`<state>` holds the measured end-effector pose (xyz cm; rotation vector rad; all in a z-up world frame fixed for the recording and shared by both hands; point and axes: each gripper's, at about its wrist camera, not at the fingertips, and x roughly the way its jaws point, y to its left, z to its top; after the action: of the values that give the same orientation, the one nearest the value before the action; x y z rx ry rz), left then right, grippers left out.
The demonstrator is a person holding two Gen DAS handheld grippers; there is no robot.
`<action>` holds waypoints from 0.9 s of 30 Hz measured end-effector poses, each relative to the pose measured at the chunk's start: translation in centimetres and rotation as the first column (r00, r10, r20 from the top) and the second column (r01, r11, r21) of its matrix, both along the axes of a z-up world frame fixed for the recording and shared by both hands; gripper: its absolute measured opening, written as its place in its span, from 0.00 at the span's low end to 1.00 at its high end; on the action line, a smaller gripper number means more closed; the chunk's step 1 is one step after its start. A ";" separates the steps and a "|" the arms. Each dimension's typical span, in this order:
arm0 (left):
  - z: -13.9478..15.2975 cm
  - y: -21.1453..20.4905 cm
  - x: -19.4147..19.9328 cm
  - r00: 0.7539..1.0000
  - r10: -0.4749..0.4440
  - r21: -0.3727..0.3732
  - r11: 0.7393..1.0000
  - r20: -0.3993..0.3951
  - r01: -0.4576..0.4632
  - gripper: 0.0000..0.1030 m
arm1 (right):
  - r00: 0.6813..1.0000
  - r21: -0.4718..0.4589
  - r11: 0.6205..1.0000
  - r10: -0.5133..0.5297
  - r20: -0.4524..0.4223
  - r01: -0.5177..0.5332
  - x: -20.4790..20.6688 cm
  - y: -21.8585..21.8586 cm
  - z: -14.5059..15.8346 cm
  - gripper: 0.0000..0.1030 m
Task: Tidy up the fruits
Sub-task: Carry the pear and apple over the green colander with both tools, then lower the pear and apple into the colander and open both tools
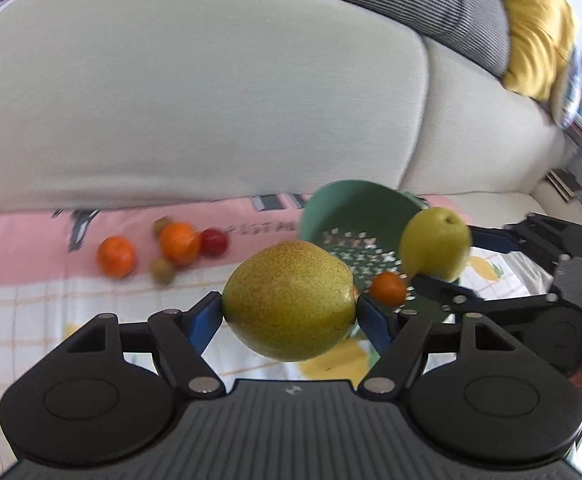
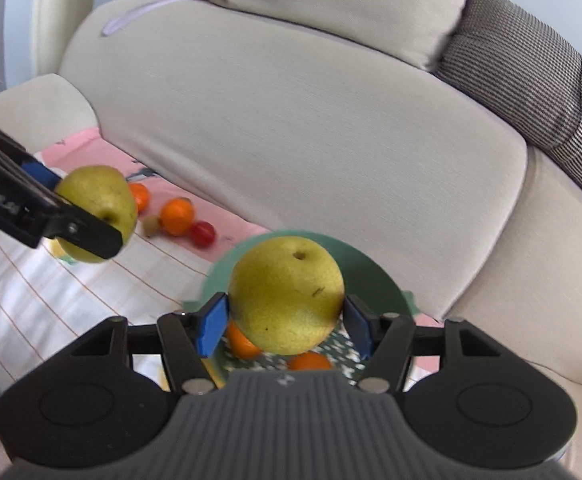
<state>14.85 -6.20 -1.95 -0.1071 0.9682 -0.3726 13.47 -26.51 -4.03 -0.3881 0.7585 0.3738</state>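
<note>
Fruits here go into the round mint-green perforated plastic colander, which sits on the pink and white checked cloth over the pale grey sofa, directly beneath the right gripper. To do this step well, I judge the right gripper should sink low over the basin before parting its jaws, so its fruit settles beside the small oranges already inside instead of bouncing out; the left should wait its turn.

Right jaws stand roughly half open, blue pads pressed on either side of a round yellow-green pear. The left gripper likewise clamps a speckled yellow-green pear between its pads, ahead and left of the colander. Beyond its left finger lie loose oranges, a red fruit and small brown fruits.
</note>
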 end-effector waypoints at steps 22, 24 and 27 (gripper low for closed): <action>-4.1 -8.8 7.4 0.961 -0.270 0.079 0.958 -0.067 0.275 0.82 | 0.991 -0.056 0.996 0.061 -0.118 -0.068 7.3 -5.0 -5.5 0.58; -4.5 -9.3 7.7 0.957 -0.280 0.097 0.953 -0.071 0.286 0.82 | 0.990 -0.055 0.996 0.069 -0.122 -0.076 7.8 -5.0 -6.0 0.58; -5.0 -9.6 8.2 0.953 -0.290 0.107 0.948 -0.091 0.299 0.82 | 0.987 -0.065 0.992 0.100 -0.124 -0.109 8.4 -4.7 -6.7 0.58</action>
<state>23.09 -15.80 -6.93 0.1362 1.0810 -0.5878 21.86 -31.25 -10.73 -0.4777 0.8728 0.4729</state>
